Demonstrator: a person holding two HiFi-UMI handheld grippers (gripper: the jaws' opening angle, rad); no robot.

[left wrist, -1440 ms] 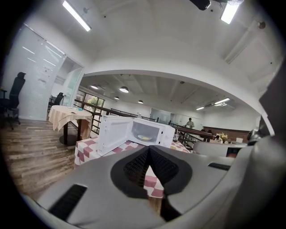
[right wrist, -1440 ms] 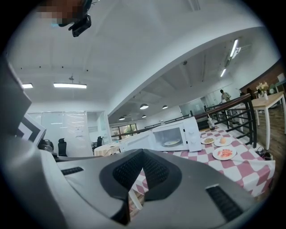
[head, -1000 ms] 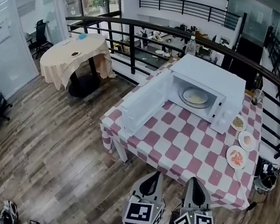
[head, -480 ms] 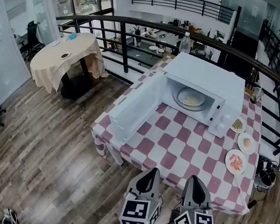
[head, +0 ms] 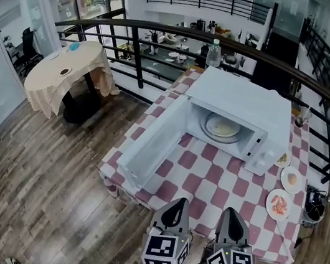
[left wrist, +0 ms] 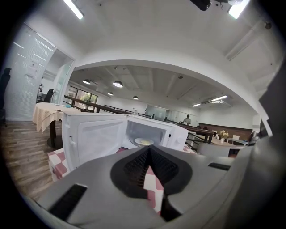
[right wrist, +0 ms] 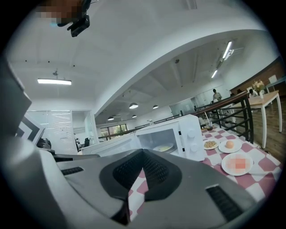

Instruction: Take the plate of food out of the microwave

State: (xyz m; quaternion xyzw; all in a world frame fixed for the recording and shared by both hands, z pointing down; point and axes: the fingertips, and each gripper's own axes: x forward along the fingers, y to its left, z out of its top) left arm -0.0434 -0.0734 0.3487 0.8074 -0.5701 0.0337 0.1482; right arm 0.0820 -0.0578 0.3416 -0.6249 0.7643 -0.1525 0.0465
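The left gripper (head: 180,204) and the right gripper (head: 228,213) are both clenched on nothing. The plate (head: 222,127) lies inside the microwave (head: 241,94), well ahead of them. The door (head: 149,147) hangs open ahead and to the left of the left gripper.

I judge that this gripper could knock the door on the way in. The jaws must first part, or they will only push the plate. The plate is round, shallow, white and looks glossy, so it may slip or tilt. The microwave is a smooth white box. The table (head: 220,177) has a red-and-white checked cloth. The pads are black and ribbed.
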